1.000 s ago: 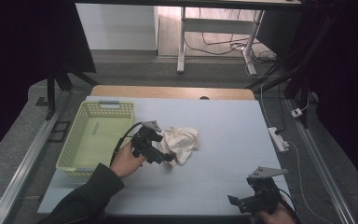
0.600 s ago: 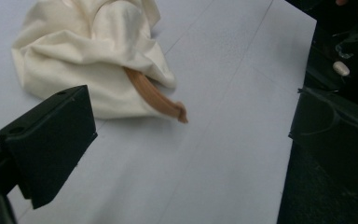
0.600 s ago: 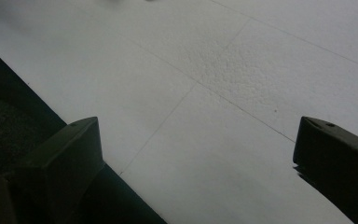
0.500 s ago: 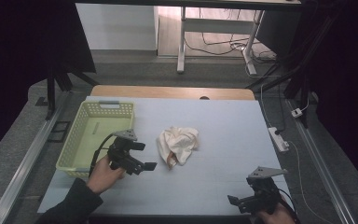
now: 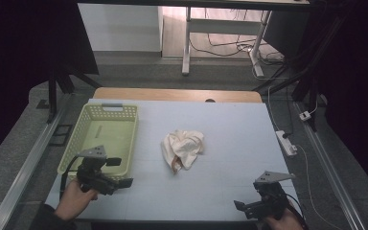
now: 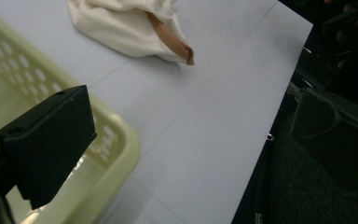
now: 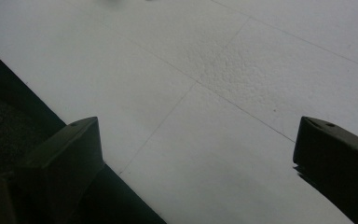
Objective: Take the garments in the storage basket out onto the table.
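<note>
Cloth point(image 5: 183, 148) lies released; left gripper point(image 5: 117, 172) withdrew toward basket point(image 5: 106, 136), jaws apart.

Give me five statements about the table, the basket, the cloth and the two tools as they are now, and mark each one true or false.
1. The cream cloth lies inside the green basket. False: it lies on the white table, to the right of the basket.
2. The left tool holds nothing. True.
3. The right tool is clamped on the cloth. False: its jaws stand wide apart over bare table near the front edge.
4. A brown strip shows at the near edge of the cloth. True.
5. The left tool is at the basket's far end. False: it is at the basket's near corner.
</note>
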Motion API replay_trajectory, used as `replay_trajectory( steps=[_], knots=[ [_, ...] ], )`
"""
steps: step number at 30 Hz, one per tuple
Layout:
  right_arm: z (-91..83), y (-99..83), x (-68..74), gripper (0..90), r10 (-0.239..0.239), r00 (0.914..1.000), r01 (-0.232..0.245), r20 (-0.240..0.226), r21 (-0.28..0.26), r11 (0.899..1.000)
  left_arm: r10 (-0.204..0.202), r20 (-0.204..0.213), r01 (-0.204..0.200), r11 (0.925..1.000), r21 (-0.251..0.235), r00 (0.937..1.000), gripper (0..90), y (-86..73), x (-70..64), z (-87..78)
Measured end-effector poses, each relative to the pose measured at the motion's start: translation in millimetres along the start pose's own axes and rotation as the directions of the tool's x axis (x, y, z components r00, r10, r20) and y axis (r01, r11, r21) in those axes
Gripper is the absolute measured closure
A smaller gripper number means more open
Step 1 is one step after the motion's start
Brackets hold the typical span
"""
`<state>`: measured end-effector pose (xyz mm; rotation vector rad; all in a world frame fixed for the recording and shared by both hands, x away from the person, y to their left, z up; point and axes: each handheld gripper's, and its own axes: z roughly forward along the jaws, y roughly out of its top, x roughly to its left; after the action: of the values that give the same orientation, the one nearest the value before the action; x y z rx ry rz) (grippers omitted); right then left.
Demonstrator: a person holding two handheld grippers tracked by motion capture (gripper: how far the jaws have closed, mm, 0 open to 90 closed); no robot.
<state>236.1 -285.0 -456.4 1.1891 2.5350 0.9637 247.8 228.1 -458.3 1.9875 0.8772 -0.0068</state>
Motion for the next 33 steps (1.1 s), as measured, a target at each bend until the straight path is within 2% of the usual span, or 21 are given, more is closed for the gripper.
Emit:
replay_trajectory(
  steps=[7,12,17,23,29,33],
  knots=[
    [-0.1,0.1,-0.1,1.2,0.005,1.0000,-0.005,0.003,-0.001,1.000,-0.024,-0.047,0.021,0.9987,-0.047,0.9986,0.0,-20.9,-1.4,-24.8],
    [0.0,0.2,-0.2,1.2,0.004,1.0000,-0.004,0.003,0.001,1.000,-0.049,-0.087,0.043,0.9972,-0.061,0.9950,0.0,-34.9,-1.0,-39.0],
    [0.0,0.2,-0.2,1.2,0.005,1.0000,-0.005,0.003,0.000,1.000,-0.095,-0.113,0.085,0.9929,-0.083,0.9890,0.0,-50.4,1.0,-50.6],
    [0.2,0.3,-0.3,1.2,0.000,1.0000,0.000,0.004,0.000,1.000,-0.132,-0.135,0.118,0.9873,-0.106,0.9820,0.0,-66.4,2.5,-62.2],
    [0.0,0.0,0.0,1.2,0.007,1.0000,-0.007,0.006,0.001,1.000,-0.143,-0.182,0.126,0.9867,-0.102,0.9728,0.0,-78.5,1.7,-70.5],
    [-0.2,-0.3,-0.3,1.2,0.004,1.0000,-0.004,0.007,0.000,1.000,-0.157,-0.198,0.136,0.9839,-0.116,0.9676,0.0,-84.8,0.7,-76.7]
  ],
)
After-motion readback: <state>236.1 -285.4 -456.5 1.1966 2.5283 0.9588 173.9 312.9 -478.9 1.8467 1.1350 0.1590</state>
